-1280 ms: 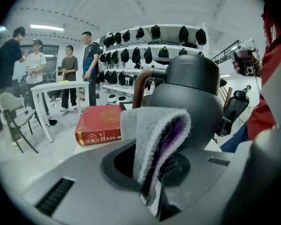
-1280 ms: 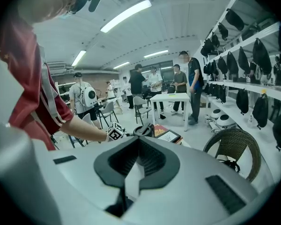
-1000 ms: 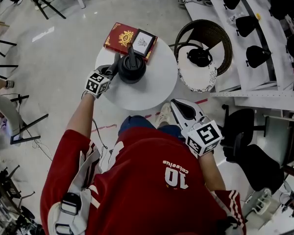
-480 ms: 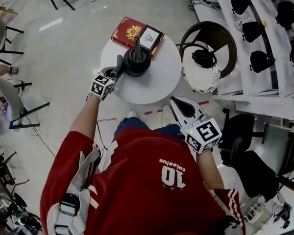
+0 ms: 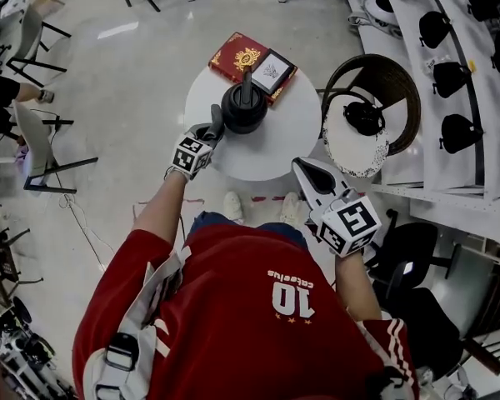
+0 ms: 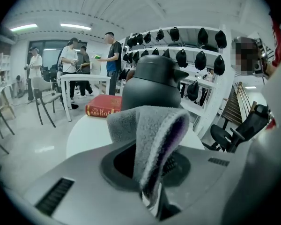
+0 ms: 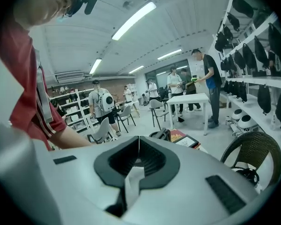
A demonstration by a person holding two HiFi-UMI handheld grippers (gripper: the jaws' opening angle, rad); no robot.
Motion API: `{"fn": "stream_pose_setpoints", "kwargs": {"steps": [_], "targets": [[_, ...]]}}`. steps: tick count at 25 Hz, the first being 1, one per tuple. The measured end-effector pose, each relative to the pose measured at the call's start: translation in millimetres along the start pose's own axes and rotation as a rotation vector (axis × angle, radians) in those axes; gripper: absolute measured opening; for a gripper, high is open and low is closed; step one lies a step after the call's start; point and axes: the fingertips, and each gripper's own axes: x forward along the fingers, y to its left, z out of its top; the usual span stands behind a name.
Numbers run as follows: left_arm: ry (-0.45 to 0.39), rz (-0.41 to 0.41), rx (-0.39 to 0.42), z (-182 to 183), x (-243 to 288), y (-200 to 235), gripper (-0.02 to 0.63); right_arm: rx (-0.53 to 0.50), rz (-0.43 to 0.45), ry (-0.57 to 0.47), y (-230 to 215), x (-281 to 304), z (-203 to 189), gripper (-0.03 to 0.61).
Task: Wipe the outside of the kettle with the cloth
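A black kettle point(image 5: 244, 107) stands upright on the round white table point(image 5: 267, 152). My left gripper point(image 5: 213, 128) is shut on a folded grey cloth point(image 6: 150, 135), and its jaw tips are close against the kettle's near-left side. In the left gripper view the cloth rises from my left gripper point(image 6: 149, 170) and covers the lower body of the kettle point(image 6: 152, 83). Whether cloth and kettle touch is hidden. My right gripper point(image 5: 303, 169) hovers off the table's near-right edge, shut and empty. In the right gripper view, the jaws of my right gripper point(image 7: 138, 149) meet at a closed seam.
A red book point(image 5: 242, 57) and a framed card point(image 5: 272, 69) lie on the table behind the kettle. A wicker basket point(image 5: 400, 82) stands to the right, beside a shelf of black caps point(image 5: 450, 40). Chairs point(image 5: 42, 140) and people stand around the room.
The head view has drifted, so the table sits further right in the picture. My left gripper stays by the kettle's left side with the cloth. The right gripper stays shut off the table.
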Motion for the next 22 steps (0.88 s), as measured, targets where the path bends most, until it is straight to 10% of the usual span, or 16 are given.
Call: {"fn": "stream_pose_setpoints", "kwargs": {"steps": [22], "targets": [[0.026, 0.128, -0.026, -4, 32, -77, 0.041, -0.004, 0.096, 0.006, -60, -58, -4, 0.017]]}}
